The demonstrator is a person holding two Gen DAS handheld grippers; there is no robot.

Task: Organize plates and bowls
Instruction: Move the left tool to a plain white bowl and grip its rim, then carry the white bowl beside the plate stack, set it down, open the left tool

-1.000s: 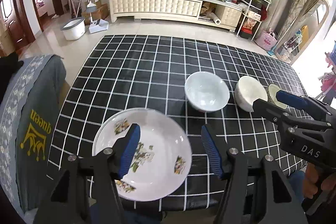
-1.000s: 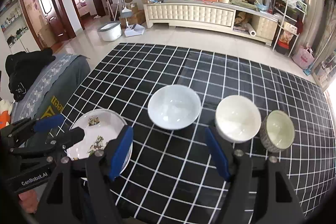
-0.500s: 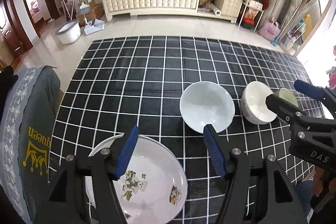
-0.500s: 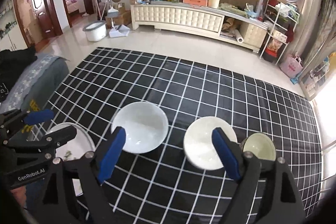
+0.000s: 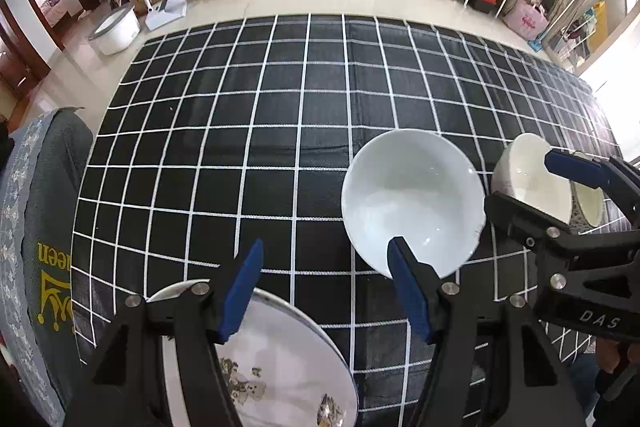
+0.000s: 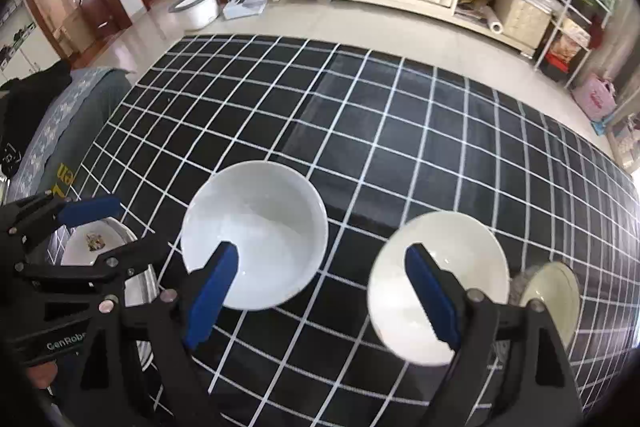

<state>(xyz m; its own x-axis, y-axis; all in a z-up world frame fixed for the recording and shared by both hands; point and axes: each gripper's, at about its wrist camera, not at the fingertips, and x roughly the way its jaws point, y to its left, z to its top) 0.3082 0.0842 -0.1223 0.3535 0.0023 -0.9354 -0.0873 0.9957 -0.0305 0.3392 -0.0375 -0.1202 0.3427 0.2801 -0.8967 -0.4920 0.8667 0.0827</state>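
While both the left gripper (image 5: 325, 291) and right gripper (image 6: 326, 297) gape empty, bare tablecloth (image 5: 280, 115) stretches beyond the bowls (image 6: 254, 235).

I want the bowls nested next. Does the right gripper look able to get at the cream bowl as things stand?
Probably yes. The right gripper is open and holds nothing, and the cream bowl sits just below its right-hand finger. Only the small bowl crowds its far side; the large white bowl stands apart.

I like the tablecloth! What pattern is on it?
The tablecloth is black with a grid of thin white lines. It shows best in the left wrist view.
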